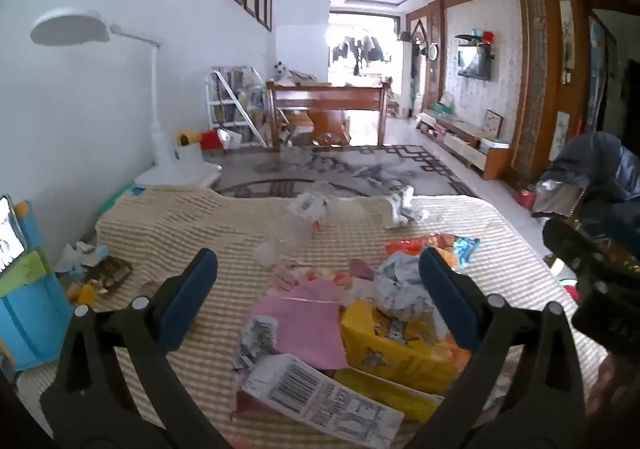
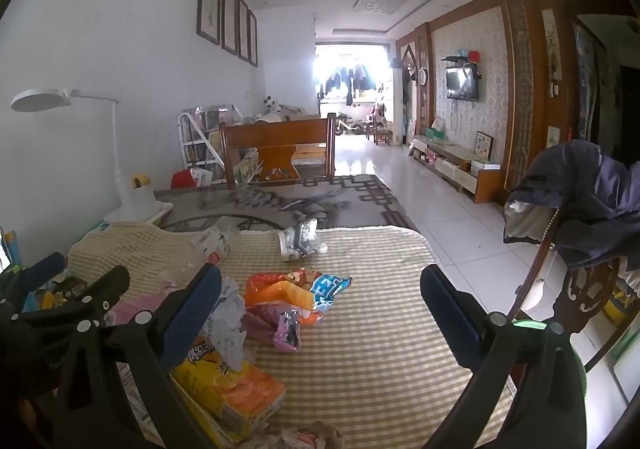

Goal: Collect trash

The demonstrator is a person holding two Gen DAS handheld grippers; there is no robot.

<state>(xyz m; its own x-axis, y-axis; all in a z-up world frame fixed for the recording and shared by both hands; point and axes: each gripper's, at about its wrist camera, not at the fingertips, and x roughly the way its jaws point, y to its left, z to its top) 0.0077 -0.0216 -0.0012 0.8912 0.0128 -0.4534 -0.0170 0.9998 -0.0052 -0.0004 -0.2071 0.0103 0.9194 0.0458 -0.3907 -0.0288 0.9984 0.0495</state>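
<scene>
Trash lies scattered on a table under a striped cloth [image 1: 168, 233]. In the left wrist view my left gripper [image 1: 318, 253] is open above a pink paper [image 1: 308, 313], a yellow box [image 1: 392, 341], a barcode-labelled carton [image 1: 320, 393] and crumpled paper [image 1: 400, 281]; nothing is held. Farther off lie a clear bottle [image 1: 300, 227] and a crumpled white wrapper [image 1: 400, 209]. In the right wrist view my right gripper [image 2: 320, 271] is open and empty over an orange snack wrapper [image 2: 280, 291], a purple wrapper [image 2: 282, 331] and the yellow box [image 2: 228, 381]. The left gripper [image 2: 86, 299] shows at the left.
A white desk lamp [image 1: 156, 129] stands at the table's far left corner. A blue box [image 1: 28, 309] and small scraps [image 1: 92, 269] sit at the left edge. A chair draped with a dark jacket [image 2: 580, 201] stands right of the table. Beyond are a rug [image 2: 304, 201] and a wooden bench [image 2: 276, 149].
</scene>
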